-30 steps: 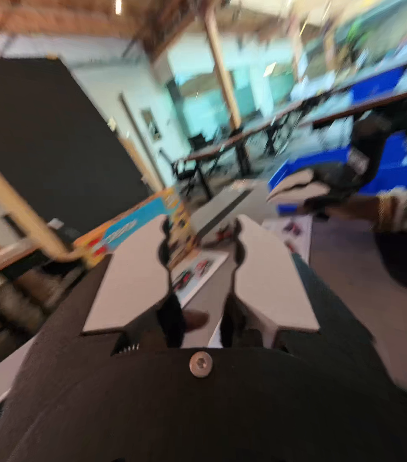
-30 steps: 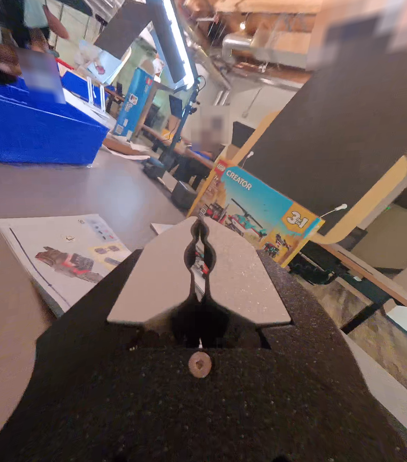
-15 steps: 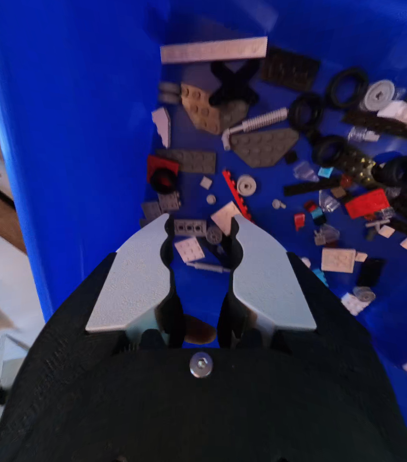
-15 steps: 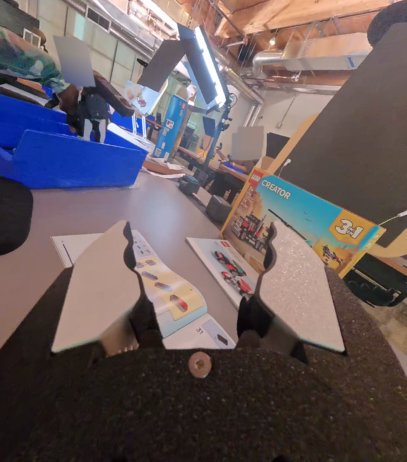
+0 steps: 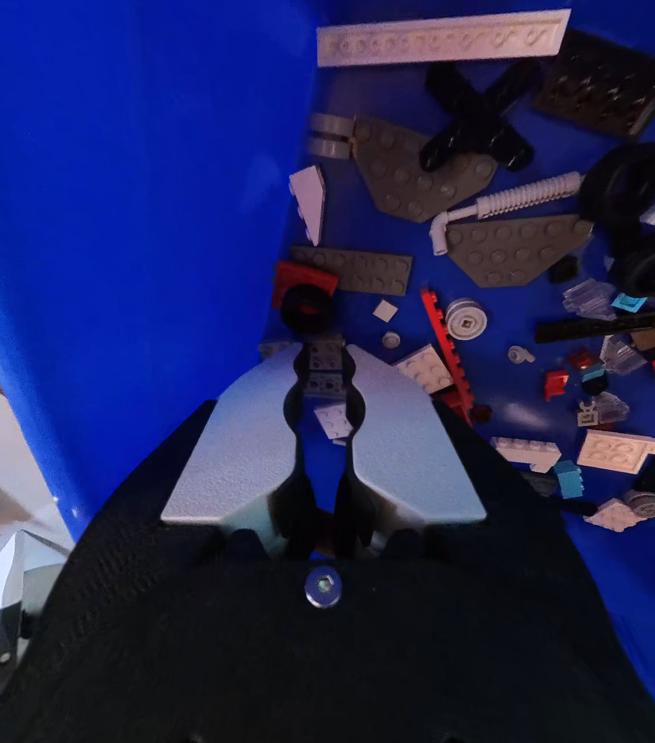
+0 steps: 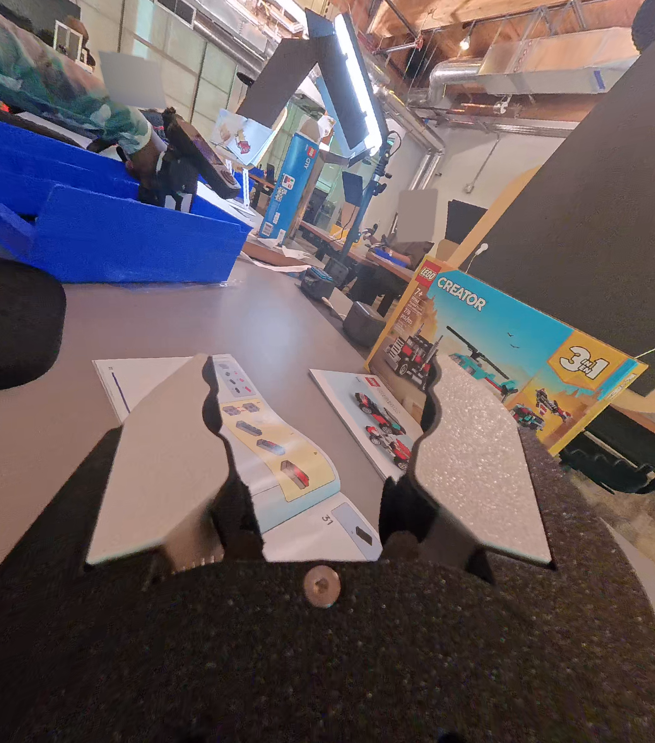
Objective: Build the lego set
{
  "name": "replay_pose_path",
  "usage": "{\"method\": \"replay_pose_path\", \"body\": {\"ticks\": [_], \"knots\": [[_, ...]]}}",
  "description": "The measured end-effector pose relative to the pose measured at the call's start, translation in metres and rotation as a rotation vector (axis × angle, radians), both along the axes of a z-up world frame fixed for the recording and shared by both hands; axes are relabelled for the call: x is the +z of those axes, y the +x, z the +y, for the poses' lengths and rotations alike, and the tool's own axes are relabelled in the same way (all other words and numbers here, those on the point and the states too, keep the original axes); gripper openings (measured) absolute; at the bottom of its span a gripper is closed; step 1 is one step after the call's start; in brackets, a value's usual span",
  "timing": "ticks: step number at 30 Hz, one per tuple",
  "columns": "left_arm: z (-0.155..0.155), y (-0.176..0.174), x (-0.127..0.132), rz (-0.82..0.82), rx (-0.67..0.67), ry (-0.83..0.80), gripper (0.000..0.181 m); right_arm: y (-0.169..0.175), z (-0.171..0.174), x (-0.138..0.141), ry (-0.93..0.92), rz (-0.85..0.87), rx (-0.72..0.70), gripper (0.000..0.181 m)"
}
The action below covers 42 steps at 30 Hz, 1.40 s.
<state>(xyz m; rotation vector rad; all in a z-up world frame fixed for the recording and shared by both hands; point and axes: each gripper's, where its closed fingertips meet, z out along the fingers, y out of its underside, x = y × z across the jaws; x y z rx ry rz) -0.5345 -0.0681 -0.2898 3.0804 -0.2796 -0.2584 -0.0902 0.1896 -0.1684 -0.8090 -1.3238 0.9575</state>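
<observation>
Only the left wrist view looks down into the blue bin [image 5: 124, 201], where loose lego pieces [image 5: 478, 257] lie scattered over its floor: grey wedge plates, black tyres, a long light-grey plate [image 5: 438, 38] at the far end, a red toothed strip and small clear and teal bits. The left gripper [image 5: 323, 354] is low inside the bin, close to its left wall. Its jaws stand narrowly apart around a small dark-grey studded brick [image 5: 325, 364] at their tips; whether they actually pinch it I cannot tell. A small white plate [image 5: 333, 420] lies on the bin floor in the gap farther back.

The right wrist view shows the grey table [image 6: 197, 321] instead. The right gripper [image 6: 319, 374] hangs released, jaws wide and holding nothing, just above an open instruction booklet [image 6: 277, 446]. A second booklet [image 6: 374, 418] lies beside it, and the printed set box [image 6: 506, 362] stands upright near the table's right edge; it bears a brand logo and lettering. The bin sits at the far left of the table, with the other gripper and a patterned sleeve [image 6: 56, 88] dipping into it.
</observation>
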Motion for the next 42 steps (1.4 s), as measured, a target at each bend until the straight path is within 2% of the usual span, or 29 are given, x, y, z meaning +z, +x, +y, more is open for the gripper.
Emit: {"method": "replay_pose_path", "body": {"ticks": [2, 3, 6, 8, 10, 11, 12, 14, 17, 19, 23, 30, 31, 33, 35, 37, 39, 42], "knots": [[-0.002, 0.003, 0.008, 0.01, 0.056, 0.028, 0.016, 0.0, -0.001, -0.001, 0.004, -0.005, 0.002, 0.098], [0.002, 0.006, 0.017, 0.017, 0.092, 0.092, 0.015, 0.0, -0.002, -0.001, 0.008, -0.005, 0.005, 0.096], [0.033, 0.033, 0.059, -0.057, 0.235, 0.474, 0.015, -0.003, -0.008, -0.003, 0.018, -0.016, 0.022, 0.094], [0.069, 0.082, 0.106, -0.288, 0.301, 0.868, 0.015, -0.005, -0.013, -0.007, 0.049, -0.036, 0.039, 0.091], [0.096, 0.147, 0.163, -0.656, 0.358, 1.239, 0.015, -0.01, -0.026, -0.012, 0.098, -0.066, 0.072, 0.08], [0.103, 0.18, 0.183, -0.866, 0.384, 1.338, 0.015, -0.013, -0.034, -0.013, 0.118, -0.073, 0.092, 0.075], [0.107, 0.213, 0.193, -1.055, 0.403, 1.375, 0.014, -0.015, -0.044, -0.012, 0.131, -0.069, 0.123, 0.071], [0.116, 0.277, 0.19, -1.299, 0.399, 1.318, 0.014, -0.02, -0.066, -0.005, 0.129, -0.03, 0.204, 0.063], [0.127, 0.356, 0.168, -1.539, 0.391, 1.146, 0.015, -0.022, -0.104, 0.011, 0.111, 0.02, 0.343, 0.052], [0.13, 0.389, 0.157, -1.629, 0.374, 1.048, 0.014, -0.02, -0.119, 0.019, 0.09, 0.044, 0.406, 0.044], [0.133, 0.417, 0.137, -1.616, 0.34, 0.942, 0.014, -0.018, -0.126, 0.02, 0.056, 0.045, 0.448, 0.036], [0.134, 0.429, 0.122, -1.563, 0.287, 0.881, 0.014, -0.021, -0.132, 0.001, 0.117, -0.052, 0.471, 0.028], [0.135, 0.429, 0.12, -1.557, 0.282, 0.878, 0.014, -0.021, -0.134, -0.002, 0.129, -0.072, 0.478, 0.02], [0.135, 0.43, 0.116, -1.536, 0.274, 0.873, 0.015, -0.022, -0.132, -0.006, 0.128, -0.097, 0.474, 0.017], [0.137, 0.425, 0.116, -1.493, 0.248, 0.911, 0.017, -0.023, -0.125, -0.01, 0.091, -0.136, 0.456, 0.017], [0.138, 0.413, 0.129, -1.436, 0.183, 1.032, 0.024, -0.022, -0.118, -0.029, 0.018, -0.259, 0.469, 0.017], [0.136, 0.397, 0.143, -1.275, 0.074, 1.173, 0.028, -0.02, -0.113, -0.058, -0.101, -0.443, 0.483, 0.016], [0.135, 0.37, 0.137, -0.809, -0.077, 1.247, 0.039, -0.018, -0.111, -0.091, -0.271, -0.663, 0.486, 0.017]]}}
